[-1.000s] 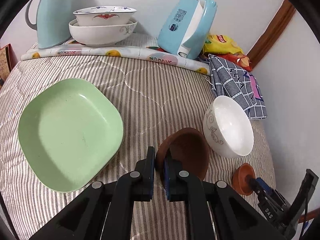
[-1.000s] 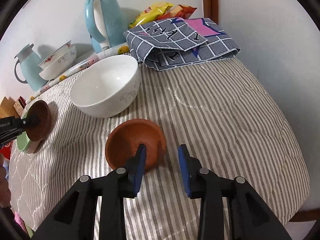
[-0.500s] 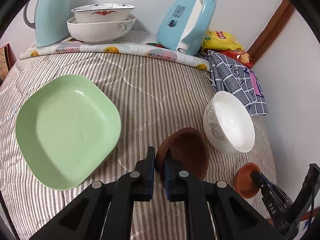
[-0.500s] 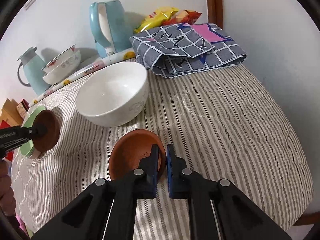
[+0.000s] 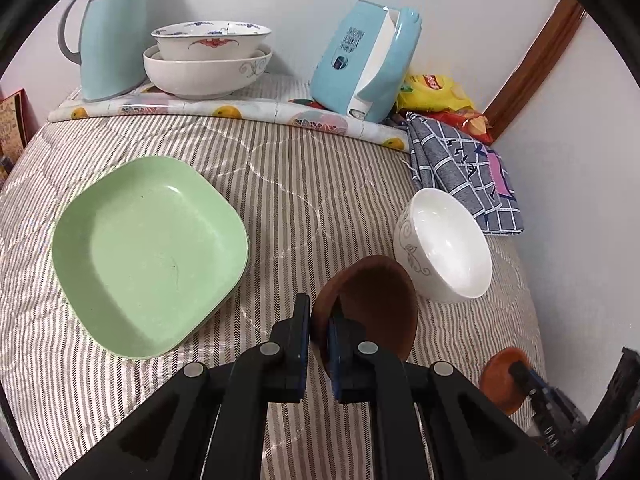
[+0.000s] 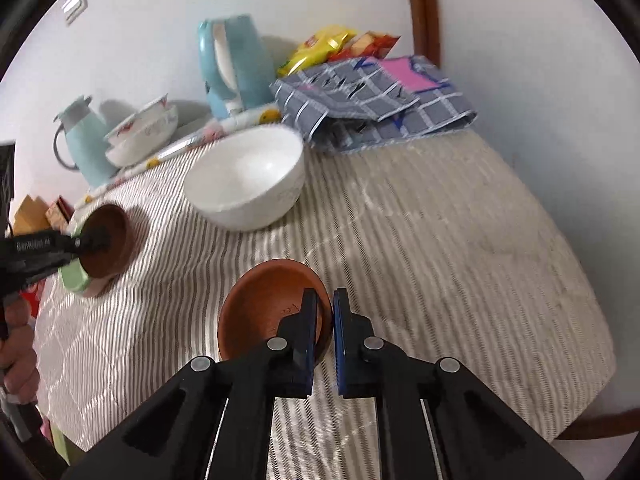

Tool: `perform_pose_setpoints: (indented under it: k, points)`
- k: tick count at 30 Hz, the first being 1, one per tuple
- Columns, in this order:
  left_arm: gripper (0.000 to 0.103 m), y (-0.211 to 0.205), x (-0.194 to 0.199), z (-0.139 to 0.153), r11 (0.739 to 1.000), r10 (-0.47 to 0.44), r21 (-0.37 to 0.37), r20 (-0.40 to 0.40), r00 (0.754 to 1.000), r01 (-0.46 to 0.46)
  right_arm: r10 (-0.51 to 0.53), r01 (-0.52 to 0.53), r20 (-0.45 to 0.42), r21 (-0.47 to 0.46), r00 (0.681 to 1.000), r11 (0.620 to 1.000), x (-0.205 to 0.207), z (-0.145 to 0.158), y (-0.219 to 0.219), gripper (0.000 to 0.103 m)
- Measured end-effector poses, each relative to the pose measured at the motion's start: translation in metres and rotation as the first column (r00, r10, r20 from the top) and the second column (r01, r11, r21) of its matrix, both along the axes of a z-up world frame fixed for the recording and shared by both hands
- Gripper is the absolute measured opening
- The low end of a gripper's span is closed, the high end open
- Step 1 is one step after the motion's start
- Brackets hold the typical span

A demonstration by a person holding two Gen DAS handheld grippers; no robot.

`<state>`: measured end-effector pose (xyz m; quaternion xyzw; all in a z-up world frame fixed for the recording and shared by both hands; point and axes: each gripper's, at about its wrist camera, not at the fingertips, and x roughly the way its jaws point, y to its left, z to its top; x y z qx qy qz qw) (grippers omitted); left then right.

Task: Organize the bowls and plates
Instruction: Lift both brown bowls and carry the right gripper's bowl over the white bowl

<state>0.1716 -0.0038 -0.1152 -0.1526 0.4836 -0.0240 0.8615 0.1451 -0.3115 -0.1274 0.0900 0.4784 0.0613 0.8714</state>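
Now the left gripper [image 5: 319, 330] has its fingers clamped on the rim of a dark brown bowl [image 5: 372, 304], held tilted on edge above the striped counter [image 5: 280, 184]. Over on the right, the right gripper [image 6: 326, 320] has just closed its fingers on the rim of an orange-brown bowl [image 6: 266, 308], pinching the near edge with one finger inside and one outside; that bowl sits tilted too, low over the stripes near the counter's front. Between the two brown bowls, a white bowl [image 5: 444, 252] rests leaning on the cloth, just beside the dark one in the left view. Further left lies a pale green square plate [image 5: 148, 252], flat on the counter and apart from the held bowl. At the back, two patterned bowls [image 5: 208, 56] sit nested next to a light blue jug [image 5: 114, 32]. A blue kettle [image 5: 364, 60] leans near snack bags [image 5: 436, 92], and a folded checked cloth [image 5: 464, 168] fills the far right corner.
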Motion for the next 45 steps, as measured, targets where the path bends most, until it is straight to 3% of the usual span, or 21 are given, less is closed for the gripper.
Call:
perform_pose_setpoints:
  k: [9, 18, 30, 45]
  points:
    - [0.008, 0.002, -0.001, 0.021, 1.0, 0.002, 0.0, 0.043, 0.999, -0.002, -0.098, 0.098, 0.075, -0.004, 0.992, 0.995, 0.013, 0.038, -0.03, 0.008]
    - [0.008, 0.001, 0.001, 0.035, 1.0, -0.004, 0.016, 0.063, 0.998, 0.003, -0.09, 0.088, 0.131, 0.021, 0.987, 0.996, 0.025, 0.061, -0.022, 0.008]
    - [0.008, 0.007, 0.007, 0.046, 0.999, 0.002, 0.035, 0.083, 0.997, -0.005, -0.061, 0.055, 0.162, 0.041, 0.985, 0.998, 0.041, 0.076, -0.003, 0.008]
    - [0.009, 0.01, 0.021, 0.037, 0.999, 0.007, 0.05, 0.062, 0.998, -0.01, -0.02, 0.011, 0.157, 0.055, 0.987, 0.998, 0.071, 0.069, 0.008, 0.008]
